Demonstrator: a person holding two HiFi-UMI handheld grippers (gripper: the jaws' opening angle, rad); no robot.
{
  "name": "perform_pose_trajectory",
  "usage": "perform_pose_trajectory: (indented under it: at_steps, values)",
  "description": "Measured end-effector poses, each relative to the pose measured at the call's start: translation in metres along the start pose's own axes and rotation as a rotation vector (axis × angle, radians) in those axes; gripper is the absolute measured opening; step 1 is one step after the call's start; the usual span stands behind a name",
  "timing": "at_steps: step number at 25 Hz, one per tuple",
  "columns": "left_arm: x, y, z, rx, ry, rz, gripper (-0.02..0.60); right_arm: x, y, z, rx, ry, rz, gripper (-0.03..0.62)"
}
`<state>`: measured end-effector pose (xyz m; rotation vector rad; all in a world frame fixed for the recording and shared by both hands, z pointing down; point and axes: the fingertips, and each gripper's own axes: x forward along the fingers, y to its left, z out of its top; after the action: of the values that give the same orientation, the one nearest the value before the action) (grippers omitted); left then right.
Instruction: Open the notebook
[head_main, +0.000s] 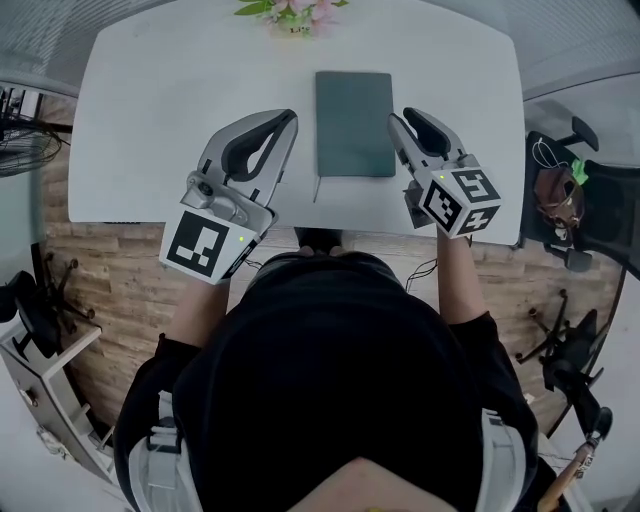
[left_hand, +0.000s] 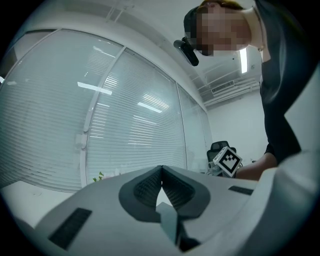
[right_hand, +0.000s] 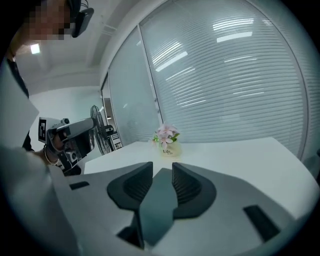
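Observation:
A dark green notebook (head_main: 355, 122) lies closed and flat on the white table (head_main: 150, 120), a thin ribbon hanging out of its near left corner. My left gripper (head_main: 292, 115) hovers just left of the notebook with its jaws shut tip to tip (left_hand: 161, 167) and nothing in them. To the right of the notebook, close to its right edge, is my right gripper (head_main: 401, 114). Its jaws stand apart with a narrow gap (right_hand: 162, 165), and the pads press on nothing. Neither gripper touches the notebook as far as I can see.
A small pot of pink flowers (head_main: 290, 12) stands at the table's far edge, also in the right gripper view (right_hand: 166, 137). A floor fan (head_main: 20, 140) stands left of the table, and office chairs (head_main: 570, 190) to its right. Window blinds run behind the table.

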<state>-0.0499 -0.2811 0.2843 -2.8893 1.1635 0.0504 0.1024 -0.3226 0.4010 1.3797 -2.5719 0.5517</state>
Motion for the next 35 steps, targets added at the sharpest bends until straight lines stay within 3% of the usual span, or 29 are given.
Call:
perform_pose_trajectory:
  at_steps: [18,35]
  values:
    - [-0.007,0.001,-0.011,-0.007,0.028,0.022,0.008,0.022,-0.031,-0.075,0.226,0.209,-0.030,0.242]
    - [-0.011,0.001,-0.014,-0.011,0.040,0.036,0.008,0.030,-0.018,-0.101,0.411,0.335,0.093,0.245]
